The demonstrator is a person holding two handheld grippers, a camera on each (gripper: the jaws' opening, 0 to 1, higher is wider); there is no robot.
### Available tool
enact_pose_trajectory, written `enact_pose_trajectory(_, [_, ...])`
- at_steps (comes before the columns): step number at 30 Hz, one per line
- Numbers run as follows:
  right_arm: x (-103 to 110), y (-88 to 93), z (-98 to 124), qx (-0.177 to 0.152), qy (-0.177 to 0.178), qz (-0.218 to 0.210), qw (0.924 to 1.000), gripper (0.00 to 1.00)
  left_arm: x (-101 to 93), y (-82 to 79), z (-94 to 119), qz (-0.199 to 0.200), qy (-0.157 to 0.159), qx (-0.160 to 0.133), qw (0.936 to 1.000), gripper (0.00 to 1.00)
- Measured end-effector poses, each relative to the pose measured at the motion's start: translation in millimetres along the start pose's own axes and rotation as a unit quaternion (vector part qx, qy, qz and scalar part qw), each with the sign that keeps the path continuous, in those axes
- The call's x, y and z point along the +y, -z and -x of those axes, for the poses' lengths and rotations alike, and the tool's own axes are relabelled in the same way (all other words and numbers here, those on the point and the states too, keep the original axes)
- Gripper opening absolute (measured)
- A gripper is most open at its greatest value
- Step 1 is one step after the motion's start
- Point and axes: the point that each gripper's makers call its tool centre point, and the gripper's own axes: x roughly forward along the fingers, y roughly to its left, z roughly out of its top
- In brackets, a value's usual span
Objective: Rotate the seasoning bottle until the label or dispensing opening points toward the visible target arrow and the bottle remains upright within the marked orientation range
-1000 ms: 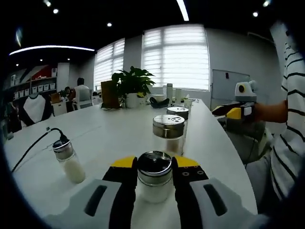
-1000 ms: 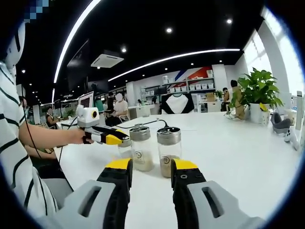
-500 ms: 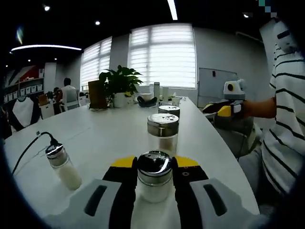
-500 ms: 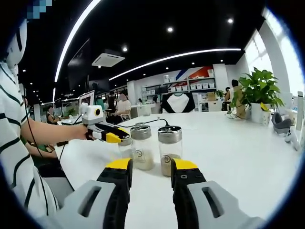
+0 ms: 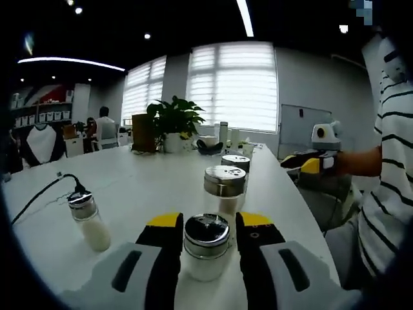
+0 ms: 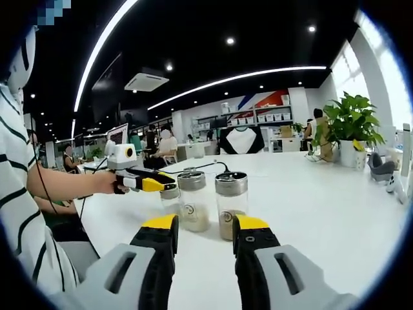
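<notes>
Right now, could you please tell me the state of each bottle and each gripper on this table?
Left gripper: shut on the nearest bottle.
Nearest bottle: upright, lid on, between the jaws.
Second bottle: upright, lid on, free.
Third bottle: upright, lid on, free.
Side bottle: leaning, lid on, free.
Right gripper: open, holding nothing, short of the bottles.
</notes>
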Motion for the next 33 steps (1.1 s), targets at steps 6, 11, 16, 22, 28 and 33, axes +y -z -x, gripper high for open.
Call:
enact_pose_trajectory(6, [1.0,0.3,-1.3,-0.001,0.000,-0.001,1.0000,0.33,6.0,-6.9,4.7,-0.004,-0.065,-0.030,0.9974,0.39])
enact_pose_trajectory(11, [3.0,-0.5,-3.0,-0.001,-0.002,0.001,1.0000,0.33,3.4,0.7,3.7,-0.040,-0.098,-0.015,0.9943,0.41])
enact_pose_trajectory(16, [0.4,-1.5,-1.7,-0.004,0.003,-0.001,1.0000,0.33,9.3,1.4,3.3,-0.048,-0.136,-0.014,0.9895,0.42])
enact_pose_trajectory(22, [-1.2,-2.1,0.5,-0.005,0.008,-0.001,1.0000,0.32,13.6,2.6,5.4,-0.039,-0.167,-0.023,0.9850,0.42])
enact_pose_trajectory(28, [-1.6,-2.3,0.8,-0.005,0.008,0.000,1.0000,0.32,10.2,9.5,2.0,-0.040,-0.174,-0.011,0.9838,0.41])
enact_pose_trajectory(33, [-0.5,-3.7,0.2,-0.005,0.007,0.002,1.0000,0.31,11.0,12.5,-1.2,-0.040,-0.175,-0.004,0.9838,0.39])
